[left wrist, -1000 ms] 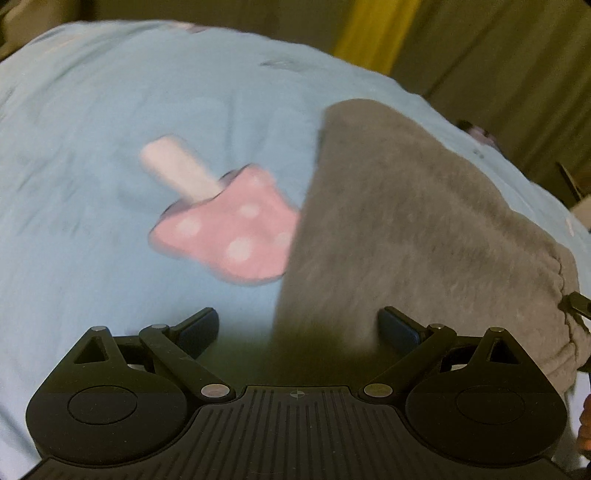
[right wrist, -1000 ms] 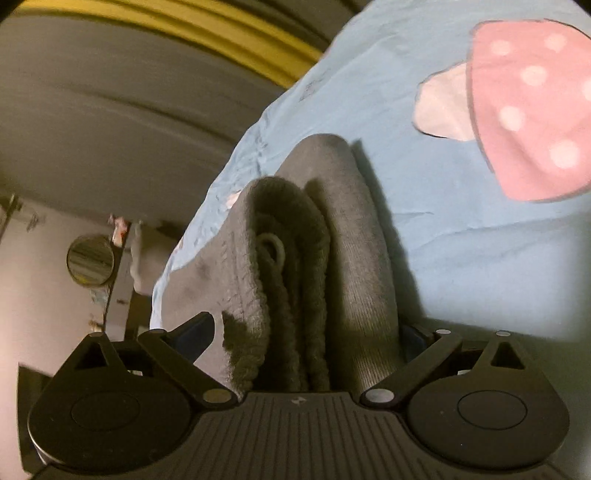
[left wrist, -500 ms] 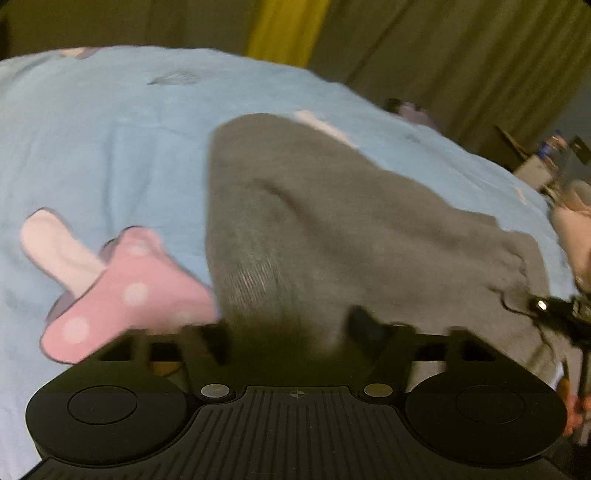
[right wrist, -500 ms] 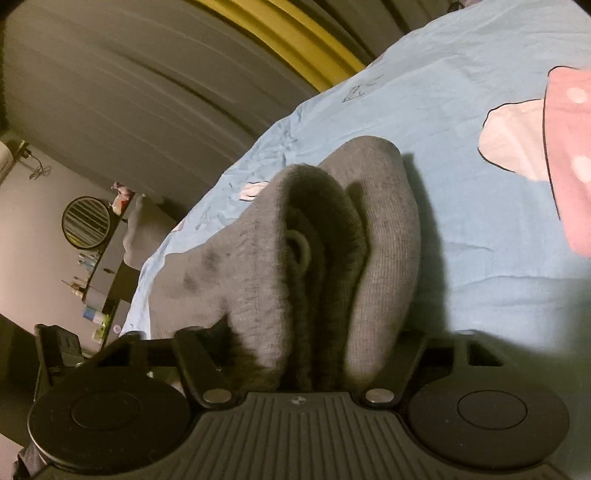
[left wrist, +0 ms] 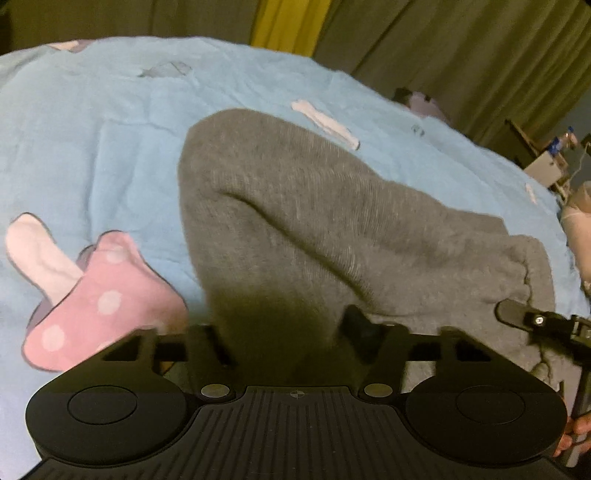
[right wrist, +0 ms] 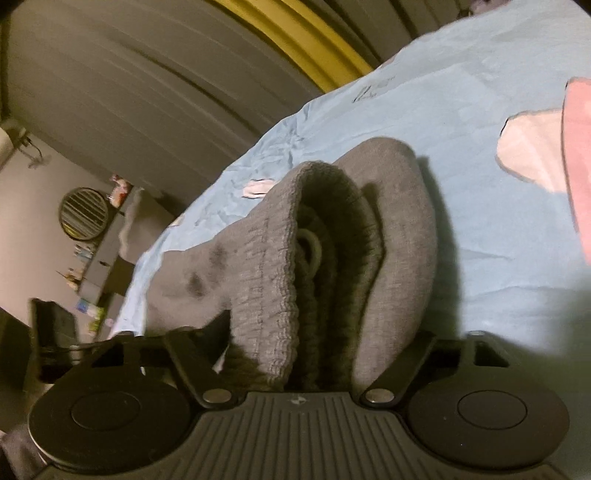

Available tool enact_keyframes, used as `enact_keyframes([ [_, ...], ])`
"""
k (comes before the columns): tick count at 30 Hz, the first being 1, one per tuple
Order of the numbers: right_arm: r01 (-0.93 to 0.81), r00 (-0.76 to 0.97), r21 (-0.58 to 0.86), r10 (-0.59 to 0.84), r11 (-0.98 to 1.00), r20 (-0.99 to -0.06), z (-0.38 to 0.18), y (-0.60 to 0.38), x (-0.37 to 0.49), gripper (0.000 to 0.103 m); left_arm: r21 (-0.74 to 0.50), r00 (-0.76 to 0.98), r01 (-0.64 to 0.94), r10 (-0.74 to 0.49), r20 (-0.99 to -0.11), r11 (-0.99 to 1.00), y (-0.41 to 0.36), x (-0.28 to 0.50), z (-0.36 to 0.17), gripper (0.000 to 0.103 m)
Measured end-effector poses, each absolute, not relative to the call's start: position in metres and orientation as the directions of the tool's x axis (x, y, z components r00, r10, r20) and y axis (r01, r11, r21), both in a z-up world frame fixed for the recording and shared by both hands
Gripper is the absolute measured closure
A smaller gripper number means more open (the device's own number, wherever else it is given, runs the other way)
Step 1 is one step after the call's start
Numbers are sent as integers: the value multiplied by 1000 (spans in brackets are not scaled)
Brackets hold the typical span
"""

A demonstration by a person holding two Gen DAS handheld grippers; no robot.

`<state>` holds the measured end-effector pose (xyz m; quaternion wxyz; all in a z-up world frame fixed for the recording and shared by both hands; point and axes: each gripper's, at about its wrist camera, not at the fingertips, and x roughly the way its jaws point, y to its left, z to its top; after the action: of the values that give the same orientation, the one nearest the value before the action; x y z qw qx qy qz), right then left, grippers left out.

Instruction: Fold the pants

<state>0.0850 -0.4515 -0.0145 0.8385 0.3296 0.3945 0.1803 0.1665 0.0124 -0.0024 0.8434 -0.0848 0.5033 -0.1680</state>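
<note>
Grey knit pants [left wrist: 317, 221] lie folded on a light blue bedsheet [left wrist: 103, 140]. My left gripper [left wrist: 284, 332] is shut on the near edge of the pants and lifts it into a ridge. My right gripper [right wrist: 321, 347] is shut on the bunched waistband end of the pants [right wrist: 332, 251], with its drawstring loop showing between the layers. The right gripper's fingertip [left wrist: 517, 314] shows at the right of the left wrist view, at the waistband.
The bedsheet carries a pink mushroom print [left wrist: 96, 295], also in the right wrist view [right wrist: 554, 147]. Grey curtains with a yellow strip [left wrist: 288, 26] hang behind the bed. A round mirror [right wrist: 85, 214] and cluttered shelves stand beside the bed.
My left gripper went from open to shut on the pants' near edge and shifted right along the pants. My right gripper closed tighter on the waistband end.
</note>
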Motion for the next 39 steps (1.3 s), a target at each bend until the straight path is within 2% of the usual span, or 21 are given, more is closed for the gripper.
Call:
enact_keyframes([
  [1, -42, 630, 695, 559, 718, -540, -13, -451, 84, 34, -309, 450, 194, -364, -816, 931, 15, 164, 1, 63],
  [4, -67, 662, 682, 544, 728, -515, -3, -451, 79, 39, -276, 485, 187, -333, -808, 943, 11, 156, 15, 71],
  [8, -106, 719, 712, 549, 694, -427, 14, -459, 75, 46, -259, 521, 216, -336, -785, 941, 0, 151, 33, 74],
  [12, -111, 786, 688, 488, 717, -381, 31, -468, 73, 47, -311, 564, 252, -400, -722, 916, -15, 162, 58, 78],
  [16, -72, 860, 689, 394, 722, -323, 38, -492, 72, 45, -278, 631, 280, -394, -668, 919, -34, 175, 73, 76],
  [17, -60, 877, 675, 362, 735, -316, 38, -496, 72, 38, -272, 641, 253, -371, -671, 929, -37, 180, 74, 75],
  [18, -23, 891, 652, 311, 758, -331, 38, -500, 73, 22, -246, 653, 205, -319, -687, 947, -40, 187, 73, 60],
  [19, 33, 895, 616, 251, 787, -369, 37, -502, 74, 11, -184, 671, 148, -235, -703, 972, -43, 191, 71, 50],
  [20, 106, 893, 563, 171, 819, -417, 36, -504, 75, 4, -107, 690, 106, -151, -708, 989, -46, 190, 69, 45],
  [22, 227, 871, 515, 65, 827, -488, 31, -513, 76, 4, 9, 685, 131, -84, -724, 991, -52, 185, 63, 23],
  [23, 259, 860, 525, 54, 811, -507, 30, -518, 76, 4, 43, 677, 168, -84, -731, 985, -55, 179, 57, 21],
  [26, 229, 878, 571, 86, 789, -470, 34, -522, 70, 4, 130, 670, 234, -63, -740, 963, -65, 155, 39, 15],
  [29, 149, 877, 477, 107, 866, -469, 40, -501, 69, 4, 179, 649, 270, -41, -760, 946, -74, 136, 17, 15],
  [31, 109, 857, 394, 114, 913, -503, 40, -479, 73, 4, 223, 668, 245, 2, -744, 944, -76, 130, 5, 11],
  [34, 167, 768, 127, -48, 978, -639, 23, -461, 88, 4, 164, 658, 188, 0, -753, 968, -69, 124, 0, 10],
  [35, 162, 758, 125, -43, 979, -651, 17, -462, 91, 4, 135, 645, 175, -10, -764, 975, -65, 124, 1, 10],
  [37, 192, 761, 225, 0, 955, -648, 17, -473, 89, 4, 86, 638, 163, -39, -769, 983, -56, 121, 5, 10],
  [39, 205, 787, 265, 2, 942, -617, 24, -477, 81, 4, 66, 637, 150, -46, -770, 986, -45, 115, 7, 10],
])
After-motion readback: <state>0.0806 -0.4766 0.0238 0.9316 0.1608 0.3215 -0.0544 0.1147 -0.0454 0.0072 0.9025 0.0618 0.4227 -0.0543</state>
